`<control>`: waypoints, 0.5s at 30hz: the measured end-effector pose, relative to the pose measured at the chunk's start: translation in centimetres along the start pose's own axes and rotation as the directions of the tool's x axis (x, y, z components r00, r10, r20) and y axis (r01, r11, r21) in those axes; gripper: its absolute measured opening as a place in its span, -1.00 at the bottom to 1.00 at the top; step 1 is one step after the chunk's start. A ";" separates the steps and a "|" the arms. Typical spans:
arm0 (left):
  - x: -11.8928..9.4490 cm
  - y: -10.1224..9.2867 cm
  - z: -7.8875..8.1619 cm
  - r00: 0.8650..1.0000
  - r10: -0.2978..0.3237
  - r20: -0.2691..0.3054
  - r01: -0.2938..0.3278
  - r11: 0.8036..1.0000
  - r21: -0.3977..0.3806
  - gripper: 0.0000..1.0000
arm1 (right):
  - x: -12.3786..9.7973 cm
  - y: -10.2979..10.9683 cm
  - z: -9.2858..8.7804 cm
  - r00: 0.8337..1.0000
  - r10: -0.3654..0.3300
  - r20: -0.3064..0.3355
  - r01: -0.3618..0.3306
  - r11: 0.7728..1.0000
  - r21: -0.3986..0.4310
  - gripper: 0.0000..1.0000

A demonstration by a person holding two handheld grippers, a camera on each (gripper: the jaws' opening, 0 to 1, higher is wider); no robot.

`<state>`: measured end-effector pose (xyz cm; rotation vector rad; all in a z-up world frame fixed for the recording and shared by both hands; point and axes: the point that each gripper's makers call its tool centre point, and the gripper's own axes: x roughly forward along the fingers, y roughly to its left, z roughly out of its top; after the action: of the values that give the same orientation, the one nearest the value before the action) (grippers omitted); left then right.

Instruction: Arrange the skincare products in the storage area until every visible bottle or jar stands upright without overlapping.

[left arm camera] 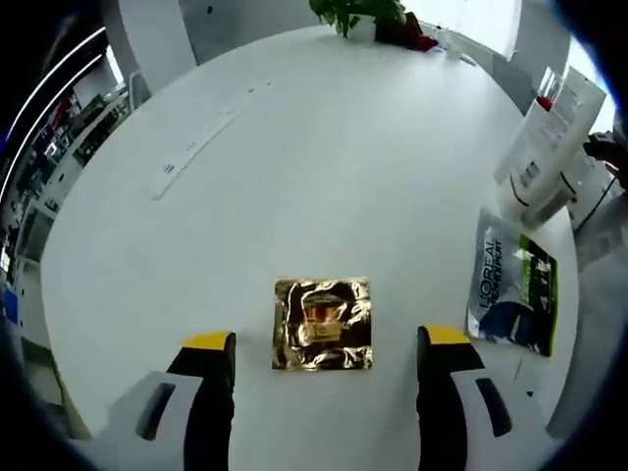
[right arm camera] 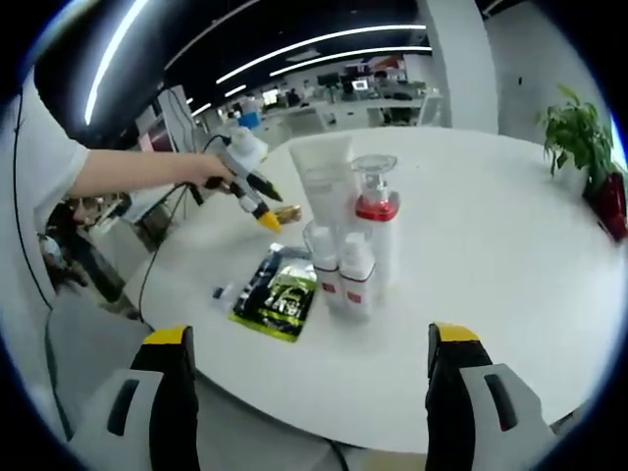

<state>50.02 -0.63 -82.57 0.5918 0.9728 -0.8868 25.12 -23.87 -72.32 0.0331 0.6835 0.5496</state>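
now | left gripper (left arm camera: 324,343) jaws apart over gold sachet (left arm camera: 322,324) | right gripper (right arm camera: 312,343) jaws apart, nothing held

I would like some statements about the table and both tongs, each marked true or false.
1. The gold foil sachet lies flat between the open left tongs. True.
2. The right tongs are shut on a bottle. False: they are open and hold nothing.
3. The pump bottle with the red collar stands upright. True.
4. The green and black sachet stands upright. False: it lies flat on the white table.
5. A potted plant stands on the table. True.
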 end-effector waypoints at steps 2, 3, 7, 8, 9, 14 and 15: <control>0.3 -0.1 -0.1 1.000 -0.004 -0.009 0.004 1.000 -0.005 0.41 | 0.0 0.0 0.0 1.000 -0.001 -0.001 0.001 1.000 0.002 0.95; 0.4 -0.2 0.0 1.000 -0.020 -0.009 0.020 1.000 -0.012 0.42 | 0.0 0.0 0.0 1.000 -0.002 -0.003 0.002 1.000 0.002 0.95; 0.6 0.7 -0.1 1.000 -0.011 -0.008 0.011 1.000 -0.006 0.43 | 0.0 0.0 0.0 1.000 -0.003 -0.002 0.003 1.000 0.004 0.95; 0.7 1.0 -0.1 1.000 -0.010 -0.007 0.010 1.000 -0.005 0.43 | 0.0 -0.1 0.0 1.000 -0.004 -0.003 0.004 1.000 0.003 0.94; 0.6 0.9 -0.2 1.000 -0.007 -0.008 0.007 1.000 -0.010 0.39 | 0.0 0.0 0.0 1.000 -0.003 0.000 0.003 1.000 0.003 0.94; 0.0 1.1 -0.3 1.000 0.001 0.002 -0.001 0.999 -0.032 -0.13 | 0.0 0.0 0.0 1.000 -0.004 -0.002 0.004 1.000 0.000 0.94; 0.0 0.9 -0.2 1.000 0.003 0.005 -0.002 0.999 -0.034 -0.12 | 0.0 0.0 0.0 1.000 -0.005 -0.003 0.005 1.000 -0.001 0.94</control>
<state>50.65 -0.03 -82.60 0.5619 0.9805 -0.8678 25.12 -23.84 -72.32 0.0289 0.6864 0.5452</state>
